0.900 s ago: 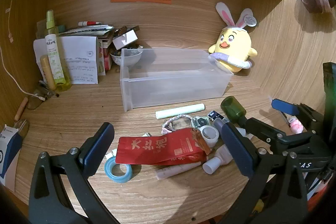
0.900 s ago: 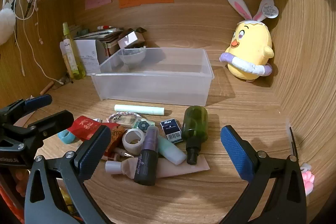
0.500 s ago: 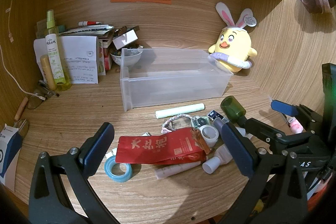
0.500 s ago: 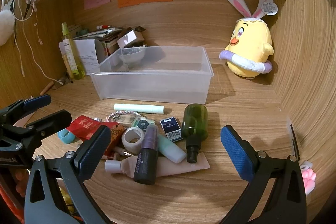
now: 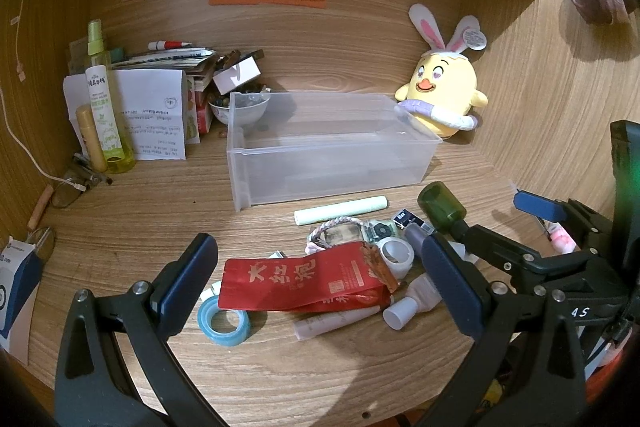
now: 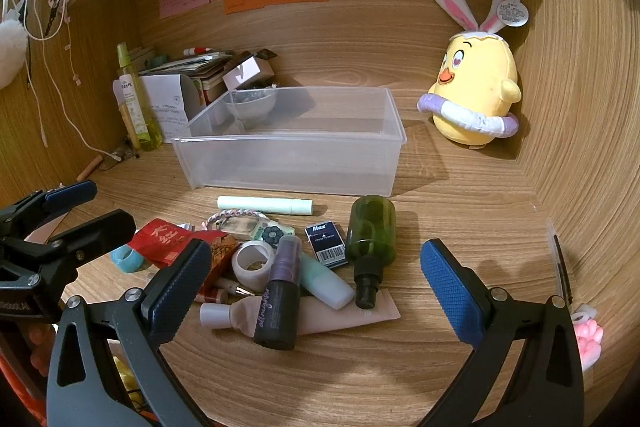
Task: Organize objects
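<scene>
Two grippers gape wide, holding nothing: your left gripper [image 5: 318,281] hovers over the glossy red foil packet [image 5: 304,283], your right gripper [image 6: 316,285] over the dark green spray bottle [image 6: 370,233], before the clear plastic bin [image 6: 296,163].

the desk [image 6: 460,227] and its back wall are matt wood with a strong streaked grain. the bin [image 6: 296,163] is frosted, translucent plastic, smooth. the red pouch [image 5: 304,281] looks like glossy, creased foil. the green bottle [image 6: 370,227] is dark, see-through plastic with a glossy black pump. the chick toy [image 6: 476,87] is soft plush cloth. the tape roll [image 5: 224,321] is shiny blue film. the right gripper [image 6: 316,283] has textured blue pads [image 6: 450,289] on matt black arms.
</scene>
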A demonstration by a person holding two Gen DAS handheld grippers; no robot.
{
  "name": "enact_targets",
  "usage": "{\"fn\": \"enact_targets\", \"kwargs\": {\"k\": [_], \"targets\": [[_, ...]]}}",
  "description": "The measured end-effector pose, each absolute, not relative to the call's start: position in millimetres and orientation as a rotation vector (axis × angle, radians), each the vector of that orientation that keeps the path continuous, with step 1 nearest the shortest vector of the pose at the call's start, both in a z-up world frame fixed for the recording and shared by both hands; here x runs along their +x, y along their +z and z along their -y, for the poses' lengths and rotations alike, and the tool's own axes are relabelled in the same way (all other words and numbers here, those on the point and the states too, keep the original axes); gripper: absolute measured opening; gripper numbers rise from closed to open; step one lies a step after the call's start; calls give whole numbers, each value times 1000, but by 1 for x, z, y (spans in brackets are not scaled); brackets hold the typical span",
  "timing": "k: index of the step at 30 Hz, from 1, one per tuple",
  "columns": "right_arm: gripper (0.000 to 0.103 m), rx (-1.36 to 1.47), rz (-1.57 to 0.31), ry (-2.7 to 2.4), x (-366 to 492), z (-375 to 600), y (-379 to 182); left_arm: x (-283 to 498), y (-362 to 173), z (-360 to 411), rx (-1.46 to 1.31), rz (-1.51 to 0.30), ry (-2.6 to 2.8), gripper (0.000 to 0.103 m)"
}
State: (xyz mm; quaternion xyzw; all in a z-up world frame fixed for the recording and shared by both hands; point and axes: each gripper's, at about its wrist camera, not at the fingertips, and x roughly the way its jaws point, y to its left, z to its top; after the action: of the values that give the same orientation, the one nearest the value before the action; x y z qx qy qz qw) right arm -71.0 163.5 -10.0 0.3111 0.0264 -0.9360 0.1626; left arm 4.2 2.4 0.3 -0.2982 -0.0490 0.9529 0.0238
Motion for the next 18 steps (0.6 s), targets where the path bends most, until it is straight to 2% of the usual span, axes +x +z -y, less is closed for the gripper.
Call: {"fn": "enact_targets", "kwargs": {"k": [14,18], "targets": [[103,911,-67,-2668,-70,-165,-17,7,-14,11,-1004,167,2925,103],[103,921,-64,-2684,-73,-172,-20,11,-24,27,-1054,122,2964,103]]}}
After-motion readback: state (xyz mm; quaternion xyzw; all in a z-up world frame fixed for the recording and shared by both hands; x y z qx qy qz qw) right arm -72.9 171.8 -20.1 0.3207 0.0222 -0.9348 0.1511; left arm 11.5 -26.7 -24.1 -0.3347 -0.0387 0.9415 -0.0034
